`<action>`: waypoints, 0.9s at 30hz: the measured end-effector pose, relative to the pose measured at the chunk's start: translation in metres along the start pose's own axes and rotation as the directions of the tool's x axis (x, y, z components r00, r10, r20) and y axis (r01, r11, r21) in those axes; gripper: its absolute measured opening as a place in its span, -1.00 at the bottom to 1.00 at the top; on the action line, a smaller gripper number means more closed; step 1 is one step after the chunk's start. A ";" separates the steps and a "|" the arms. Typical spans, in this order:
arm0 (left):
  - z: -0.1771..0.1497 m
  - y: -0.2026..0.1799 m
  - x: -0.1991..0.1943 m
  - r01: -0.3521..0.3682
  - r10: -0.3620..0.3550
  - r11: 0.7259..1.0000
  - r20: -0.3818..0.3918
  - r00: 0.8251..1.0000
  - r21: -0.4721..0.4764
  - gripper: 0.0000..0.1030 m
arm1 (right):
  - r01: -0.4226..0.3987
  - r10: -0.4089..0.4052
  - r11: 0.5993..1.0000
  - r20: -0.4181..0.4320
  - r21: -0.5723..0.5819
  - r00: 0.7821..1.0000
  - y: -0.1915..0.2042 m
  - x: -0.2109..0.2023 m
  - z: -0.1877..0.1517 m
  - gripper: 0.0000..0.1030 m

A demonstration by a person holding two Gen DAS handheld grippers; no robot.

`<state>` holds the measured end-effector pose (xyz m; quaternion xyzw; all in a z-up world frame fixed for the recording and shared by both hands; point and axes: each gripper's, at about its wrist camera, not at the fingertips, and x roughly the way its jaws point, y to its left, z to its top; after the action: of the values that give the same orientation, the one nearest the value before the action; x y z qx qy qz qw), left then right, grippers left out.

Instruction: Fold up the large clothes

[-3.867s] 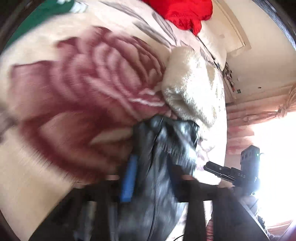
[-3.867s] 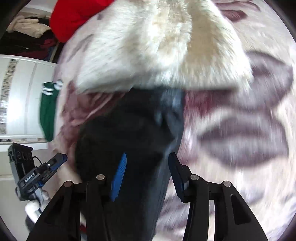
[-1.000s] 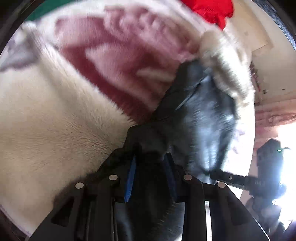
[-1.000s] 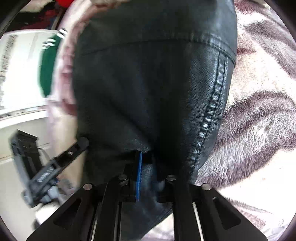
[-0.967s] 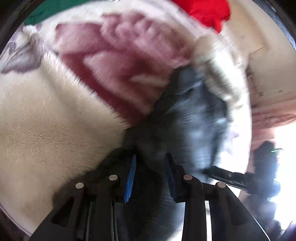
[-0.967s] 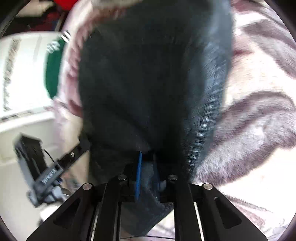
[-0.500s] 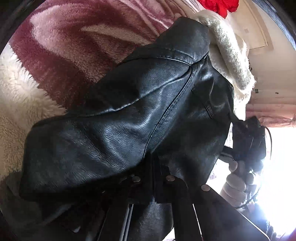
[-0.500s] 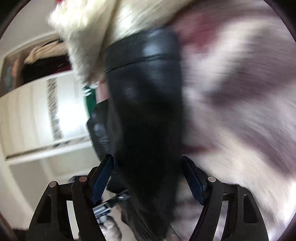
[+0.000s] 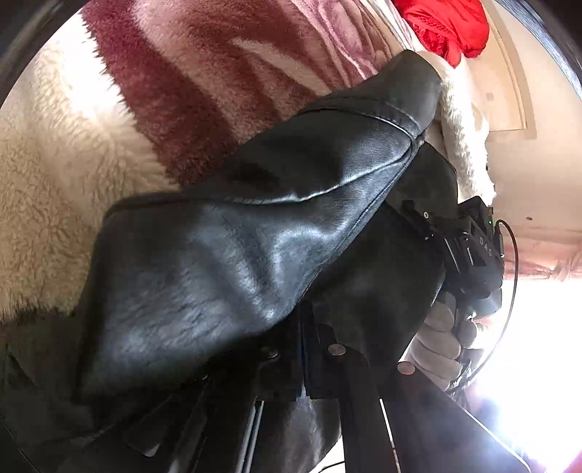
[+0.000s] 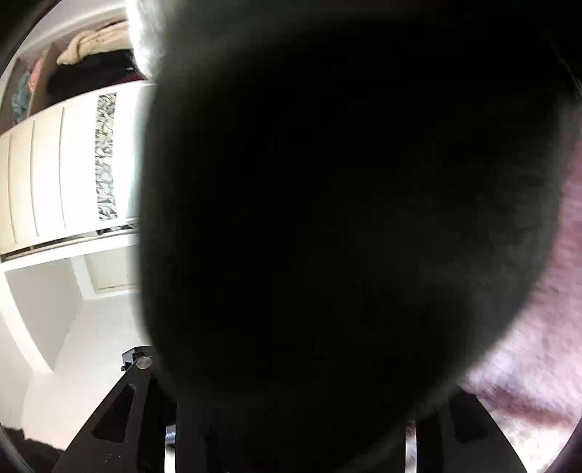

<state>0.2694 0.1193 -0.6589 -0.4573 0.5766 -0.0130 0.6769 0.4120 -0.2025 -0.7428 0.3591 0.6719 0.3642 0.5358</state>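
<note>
Since half a second ago the black leather jacket (image 10: 345, 218) has swung right up against the right wrist lens, where earlier it hung as a narrow dark strip between wide-spread fingers. It now blacks out nearly the whole of that view, so the right gripper (image 9: 469, 251) cannot be judged there: only the frame arms show at 6 and 7 o'clock, the fingertips buried behind leather.

In the left wrist view the jacket (image 9: 254, 236) fills the centre, draped over the bed's rose-patterned blanket (image 9: 203, 72), with its cream fleece lining (image 9: 462, 120) showing along the edge at 1 o'clock. More cream fleece (image 9: 47, 182) spreads at 9 o'clock. The left gripper (image 9: 303, 349) is pinched narrow on a fold of the leather at 6 o'clock, its pads almost entirely covered.

At 3 o'clock the right gripper's body sits against the jacket's far edge, held by a white-gloved hand (image 9: 440, 342); its finger spacing is hidden behind the leather. Strong window glare washes out the area at 4 o'clock.

A white wardrobe (image 10: 65, 174) stands at 9 o'clock in the right view. A red garment (image 9: 447, 25) lies at 1 o'clock.
</note>
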 end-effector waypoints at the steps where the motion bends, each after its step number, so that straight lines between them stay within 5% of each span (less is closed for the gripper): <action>1: 0.000 -0.001 -0.001 -0.002 0.002 1.000 -0.001 1.000 0.006 -0.95 | -0.002 0.002 1.000 -0.002 0.000 1.000 0.002 0.001 0.002 -0.21; 3: -0.001 0.001 -0.004 0.016 -0.015 1.000 -0.004 1.000 0.009 -0.94 | -0.006 0.006 1.000 0.007 -0.011 1.000 0.006 -0.005 0.003 -0.50; 5: -0.004 0.009 -0.010 0.044 -0.044 0.999 -0.007 0.999 0.000 -0.93 | -0.020 0.022 0.999 0.039 -0.046 0.999 0.016 -0.018 -0.007 -0.57; 11: -0.015 0.040 -0.036 0.120 -0.120 0.991 0.003 0.993 -0.053 -0.93 | -0.052 0.058 0.980 0.025 -0.195 0.998 0.080 -0.020 -0.048 -0.60; 17: -0.067 0.056 -0.089 0.024 -0.020 0.998 0.066 0.998 -0.050 -0.93 | 0.002 0.025 0.976 0.122 -0.219 0.992 0.100 -0.049 -0.055 -0.62; 21: -0.079 0.098 -0.074 0.103 -0.089 0.984 0.097 0.991 -0.145 -0.93 | 0.034 -0.005 0.966 0.112 -0.256 0.994 0.113 -0.050 -0.071 -0.62; 25: -0.081 0.106 -0.073 0.129 -0.117 0.982 0.096 0.988 -0.135 -0.93 | 0.061 -0.045 0.924 0.051 -0.379 0.998 0.150 -0.028 -0.103 -0.62; 27: -0.092 0.112 -0.089 0.148 -0.130 0.975 0.116 0.985 -0.165 -0.94 | 0.093 -0.094 0.866 0.024 -0.492 0.995 0.173 -0.015 -0.124 -0.62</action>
<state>0.1097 0.1777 -0.6536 -0.5537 0.5058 0.0137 0.6614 0.3083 -0.1465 -0.5647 0.1777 0.5740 0.4969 0.6261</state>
